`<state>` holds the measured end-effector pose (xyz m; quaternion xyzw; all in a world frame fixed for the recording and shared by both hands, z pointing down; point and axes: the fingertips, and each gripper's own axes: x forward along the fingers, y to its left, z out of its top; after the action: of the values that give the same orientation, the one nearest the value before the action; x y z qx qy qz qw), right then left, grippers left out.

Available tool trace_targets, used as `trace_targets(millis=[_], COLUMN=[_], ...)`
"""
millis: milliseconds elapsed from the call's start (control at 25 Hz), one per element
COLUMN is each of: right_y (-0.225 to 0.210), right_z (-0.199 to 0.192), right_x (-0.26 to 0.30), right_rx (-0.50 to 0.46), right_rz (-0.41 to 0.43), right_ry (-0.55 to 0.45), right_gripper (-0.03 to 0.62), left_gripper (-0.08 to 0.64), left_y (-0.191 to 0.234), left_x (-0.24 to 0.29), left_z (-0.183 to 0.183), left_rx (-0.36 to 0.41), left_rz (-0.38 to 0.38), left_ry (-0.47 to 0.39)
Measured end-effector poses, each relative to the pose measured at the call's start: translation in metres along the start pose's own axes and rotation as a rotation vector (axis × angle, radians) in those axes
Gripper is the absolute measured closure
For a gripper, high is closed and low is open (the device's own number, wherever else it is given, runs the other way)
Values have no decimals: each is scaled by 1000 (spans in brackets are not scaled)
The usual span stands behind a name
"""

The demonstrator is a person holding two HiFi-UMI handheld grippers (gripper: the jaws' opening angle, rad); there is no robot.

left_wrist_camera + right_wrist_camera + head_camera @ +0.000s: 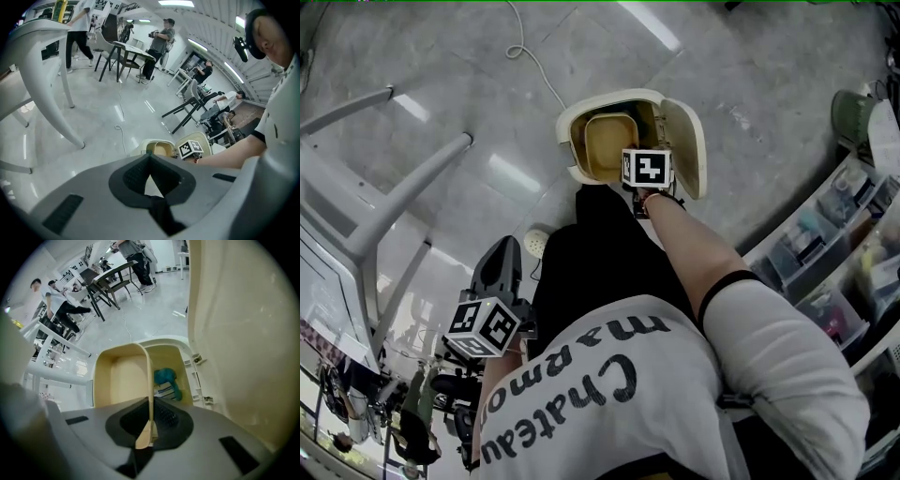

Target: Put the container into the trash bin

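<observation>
Right gripper (150, 404) points steeply down, fingers closed on the thin right wall of the beige container (119, 373). Container is upright, open side up, in the mouth of the cream trash bin (185, 363), on its left part. Bin lid (234, 333) stands open on the right. Teal object (165, 378) lies inside the bin, right of the container. Left gripper (150, 157) is well apart, near the person's side, fingers closed, nothing between them. Bin sits on grey floor (469, 103).
</observation>
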<state>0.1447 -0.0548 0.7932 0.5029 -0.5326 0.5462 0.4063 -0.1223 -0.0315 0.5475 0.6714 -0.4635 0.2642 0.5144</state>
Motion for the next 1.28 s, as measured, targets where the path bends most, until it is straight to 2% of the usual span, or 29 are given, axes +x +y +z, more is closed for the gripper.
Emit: trace_targets(millis=[320, 680, 920, 1280], right_y=[-2, -5, 1, 4], right_z=[0, 5, 2, 5], right_x=[18, 44, 61, 79], right_rx=[-4, -74, -72, -147], right_rz=[-27, -50, -45, -98], right_ry=[23, 53, 73, 90], right_gripper=[560, 560, 560, 560], left_gripper=[538, 538, 538, 538], left_y=[13, 20, 24, 41], left_x=[8, 25, 34, 24], left_z=[10, -13, -12, -24], left_rx=[0, -38, -40, -45], left_rz=[19, 24, 27, 62], left_ry=[12, 69, 74, 88])
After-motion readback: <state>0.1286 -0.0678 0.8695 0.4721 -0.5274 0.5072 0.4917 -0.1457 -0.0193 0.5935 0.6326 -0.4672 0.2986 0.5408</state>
